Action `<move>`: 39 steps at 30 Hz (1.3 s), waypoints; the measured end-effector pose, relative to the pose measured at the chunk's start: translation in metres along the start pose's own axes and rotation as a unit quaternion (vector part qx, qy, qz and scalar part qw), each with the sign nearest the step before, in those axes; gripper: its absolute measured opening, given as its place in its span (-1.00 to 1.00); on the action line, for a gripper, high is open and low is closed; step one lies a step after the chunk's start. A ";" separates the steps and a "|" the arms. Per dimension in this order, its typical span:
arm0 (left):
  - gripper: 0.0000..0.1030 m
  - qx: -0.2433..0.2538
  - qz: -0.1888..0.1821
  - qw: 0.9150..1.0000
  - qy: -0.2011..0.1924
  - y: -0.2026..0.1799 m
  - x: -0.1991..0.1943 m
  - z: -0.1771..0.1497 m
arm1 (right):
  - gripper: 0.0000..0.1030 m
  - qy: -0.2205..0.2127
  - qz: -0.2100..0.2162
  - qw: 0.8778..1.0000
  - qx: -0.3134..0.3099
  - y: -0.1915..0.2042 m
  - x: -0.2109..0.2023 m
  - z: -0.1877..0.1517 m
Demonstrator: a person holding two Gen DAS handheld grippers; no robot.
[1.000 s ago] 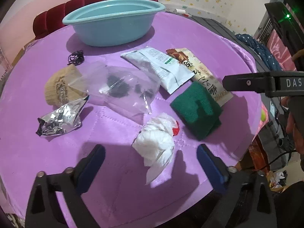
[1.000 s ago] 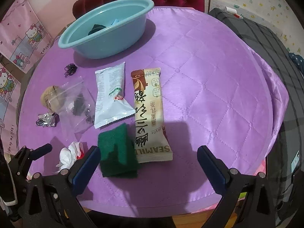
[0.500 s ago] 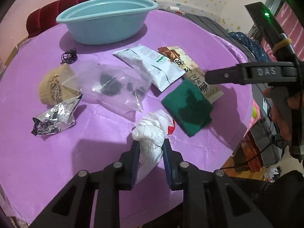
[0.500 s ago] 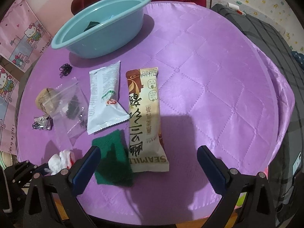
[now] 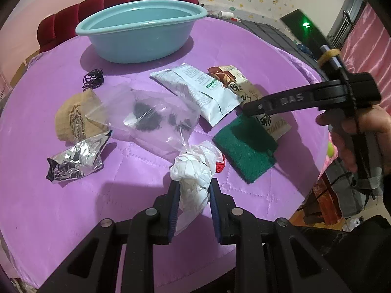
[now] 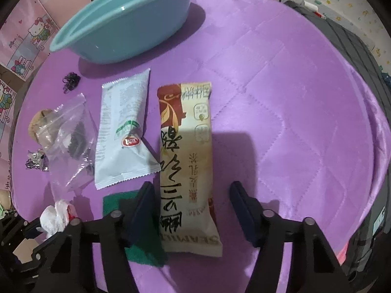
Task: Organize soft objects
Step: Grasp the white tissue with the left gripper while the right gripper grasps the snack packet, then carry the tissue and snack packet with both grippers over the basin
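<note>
My left gripper (image 5: 193, 193) is shut on a crumpled white plastic wad (image 5: 193, 171) with a red bit, near the front of the purple quilted table (image 6: 293, 97). My right gripper (image 6: 191, 195) points down over a long beige snack packet (image 6: 185, 151). Its jaws are closing with the packet's lower part between them, and the pads stand apart from its edges. A green scouring pad (image 5: 244, 151) lies just left of that packet, partly under the right gripper's left finger (image 6: 144, 202). A light blue basin (image 5: 141, 41) stands at the back.
A white sachet (image 5: 202, 90), a clear zip bag with dark bits (image 5: 151, 119), a crumpled foil wrapper (image 5: 75, 158), a tan bundle (image 5: 73, 119) and black hair ties (image 5: 92, 80) lie on the table's left half. A person's hand (image 5: 354, 131) holds the right gripper at the table's right edge.
My left gripper went from wide open to shut on the white wad and has stayed there. My right gripper came down over the beige packet and its jaws have narrowed.
</note>
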State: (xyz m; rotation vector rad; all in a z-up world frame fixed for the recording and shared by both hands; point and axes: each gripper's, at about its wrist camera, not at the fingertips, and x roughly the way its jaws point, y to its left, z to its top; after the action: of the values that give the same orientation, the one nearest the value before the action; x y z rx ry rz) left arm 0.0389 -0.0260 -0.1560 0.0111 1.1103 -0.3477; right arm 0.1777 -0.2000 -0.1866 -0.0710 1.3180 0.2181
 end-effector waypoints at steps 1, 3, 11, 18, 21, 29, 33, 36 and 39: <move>-0.50 0.000 0.000 1.000 0.000 0.000 0.000 0.000 | -0.22 -0.009 -0.008 1.000 -0.005 0.002 0.000 0.000; -0.50 0.001 0.000 1.000 0.001 0.000 0.000 -0.001 | -0.44 -0.022 -0.013 1.000 -0.009 0.004 -0.003 -0.001; -0.50 0.002 -0.004 1.000 0.001 0.001 -0.007 0.000 | -0.57 -0.021 -0.002 1.000 0.004 0.001 -0.015 -0.004; -0.50 0.007 -0.010 1.000 0.004 0.000 -0.013 0.002 | -0.57 -0.017 0.000 1.000 0.007 0.002 -0.029 -0.007; -0.50 0.010 -0.012 1.000 0.004 -0.001 -0.017 0.003 | -0.57 -0.014 -0.005 1.000 0.010 0.002 -0.033 -0.006; -0.50 0.009 -0.023 1.000 0.003 -0.004 -0.029 -0.001 | -0.57 -0.012 -0.002 1.000 0.015 0.008 -0.052 -0.010; -0.50 0.011 -0.026 1.000 0.001 -0.005 -0.033 0.000 | -0.57 -0.017 0.000 1.000 0.016 0.010 -0.060 -0.011; -0.50 0.016 -0.025 1.000 -0.004 -0.006 -0.038 0.003 | -0.57 -0.023 0.002 1.000 0.015 0.009 -0.070 -0.012; -0.50 0.020 -0.023 0.999 -0.012 -0.007 -0.043 0.009 | -0.57 -0.028 0.002 1.000 0.014 0.010 -0.078 -0.013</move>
State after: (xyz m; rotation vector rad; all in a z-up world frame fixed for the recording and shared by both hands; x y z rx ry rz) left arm 0.0278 -0.0226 -0.1130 0.0165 1.0801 -0.4107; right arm 0.1454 -0.2017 -0.1133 -0.0386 1.2648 0.2036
